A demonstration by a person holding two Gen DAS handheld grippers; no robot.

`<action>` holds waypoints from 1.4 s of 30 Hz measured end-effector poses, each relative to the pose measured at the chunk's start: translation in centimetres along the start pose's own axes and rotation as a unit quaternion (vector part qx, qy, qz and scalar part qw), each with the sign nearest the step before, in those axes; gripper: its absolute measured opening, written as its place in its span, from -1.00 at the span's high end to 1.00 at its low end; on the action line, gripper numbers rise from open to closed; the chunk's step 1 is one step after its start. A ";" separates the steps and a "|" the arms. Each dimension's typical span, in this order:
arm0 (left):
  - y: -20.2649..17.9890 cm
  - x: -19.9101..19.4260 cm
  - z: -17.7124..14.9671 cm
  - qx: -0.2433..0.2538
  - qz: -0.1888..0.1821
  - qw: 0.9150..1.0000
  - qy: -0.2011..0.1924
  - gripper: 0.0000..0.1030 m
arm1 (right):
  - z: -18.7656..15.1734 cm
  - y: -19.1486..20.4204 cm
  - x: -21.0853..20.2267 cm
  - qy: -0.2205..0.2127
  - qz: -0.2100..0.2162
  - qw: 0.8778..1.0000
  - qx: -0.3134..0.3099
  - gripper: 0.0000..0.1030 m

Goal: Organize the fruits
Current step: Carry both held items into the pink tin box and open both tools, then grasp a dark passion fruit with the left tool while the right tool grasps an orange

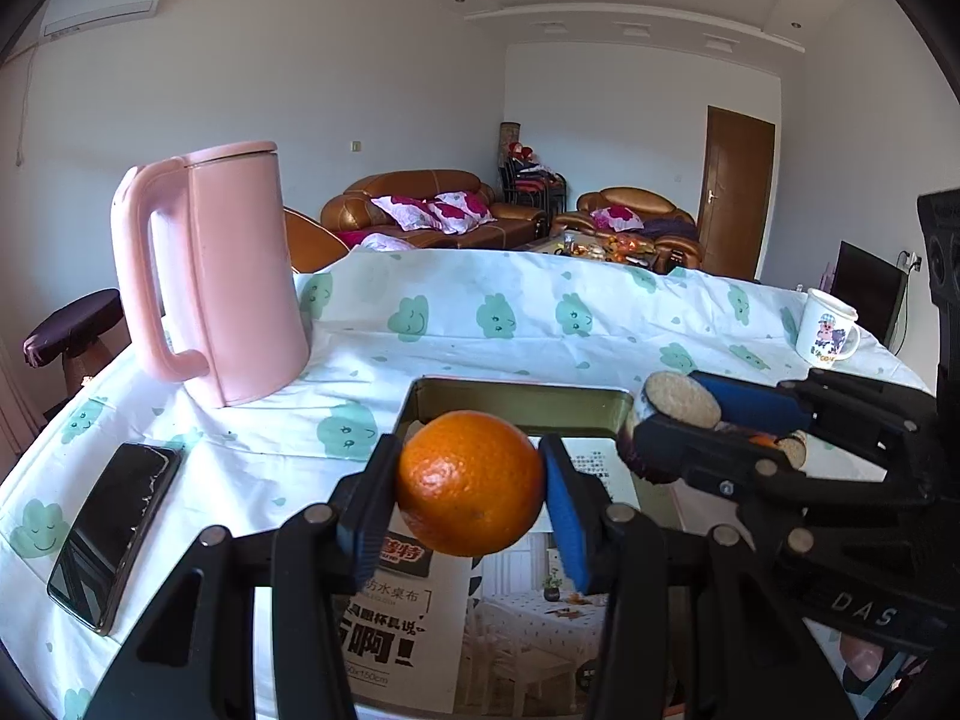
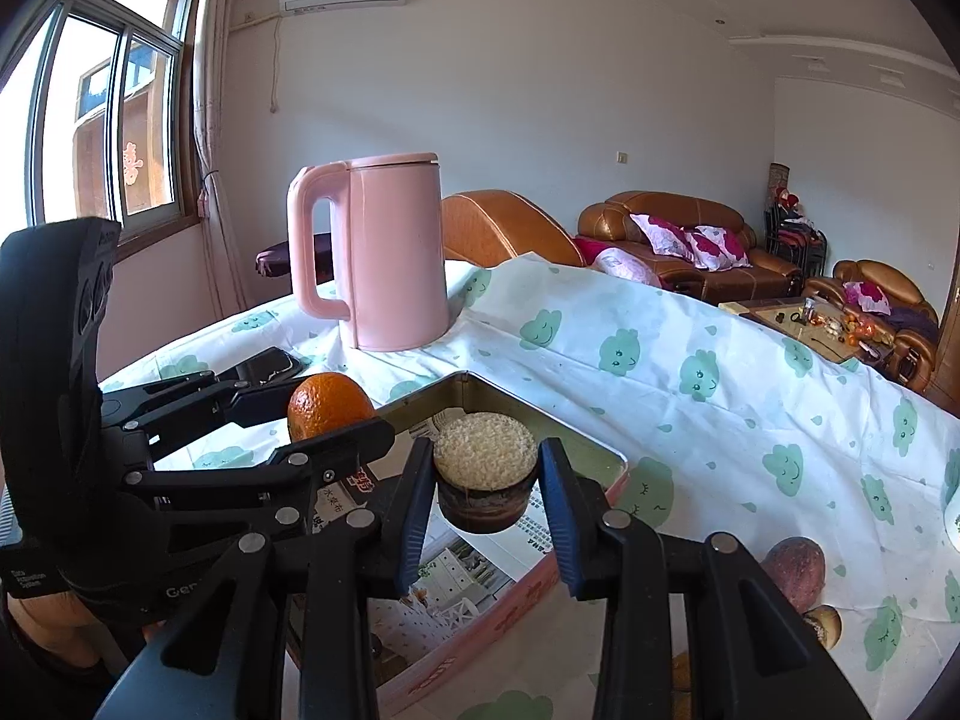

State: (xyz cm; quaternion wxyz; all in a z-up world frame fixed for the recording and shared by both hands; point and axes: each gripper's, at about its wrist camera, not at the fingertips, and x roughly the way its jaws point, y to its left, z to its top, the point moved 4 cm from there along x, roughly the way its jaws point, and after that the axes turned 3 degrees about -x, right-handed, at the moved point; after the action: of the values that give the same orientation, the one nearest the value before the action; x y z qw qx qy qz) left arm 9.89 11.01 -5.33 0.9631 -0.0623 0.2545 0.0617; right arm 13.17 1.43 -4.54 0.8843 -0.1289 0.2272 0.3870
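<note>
My left gripper (image 1: 471, 492) is shut on an orange (image 1: 470, 483) and holds it above the metal tin tray (image 1: 516, 399), which is lined with a printed sheet. The orange also shows in the right wrist view (image 2: 327, 405). My right gripper (image 2: 486, 480) is shut on a cut dark-skinned fruit piece with a pale grainy top (image 2: 485, 471), held over the same tray (image 2: 600, 456). That piece also shows in the left wrist view (image 1: 678, 402), to the right of the orange. A purple passion fruit (image 2: 792, 567) and a small brown fruit (image 2: 823, 624) lie on the cloth at the right.
A pink kettle (image 1: 222, 276) stands at the back left of the table. A black phone (image 1: 117, 534) lies at the left. A white printed mug (image 1: 827, 327) stands at the far right. The table has a white cloth with green cloud prints (image 2: 690, 372).
</note>
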 end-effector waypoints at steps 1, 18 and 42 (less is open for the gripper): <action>0.1 0.2 0.0 -0.001 0.000 1.000 0.002 0.07 | -0.1 0.0 0.3 0.004 0.000 1.000 0.000 0.28; 1.0 2.7 -1.2 0.015 0.024 0.998 0.054 0.07 | -1.8 0.4 3.8 0.061 0.007 0.998 -0.004 0.28; -11.1 -2.9 -3.4 0.057 -0.076 0.995 -0.005 -0.88 | -10.6 -9.8 -12.4 0.012 -0.156 0.985 0.072 -0.27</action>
State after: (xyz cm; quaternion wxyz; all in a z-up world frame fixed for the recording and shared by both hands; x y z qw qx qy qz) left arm 7.41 -0.72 -5.88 0.9682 -0.0261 0.2474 -0.0263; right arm 9.86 -17.19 -6.96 0.9380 -0.1038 0.2420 0.2253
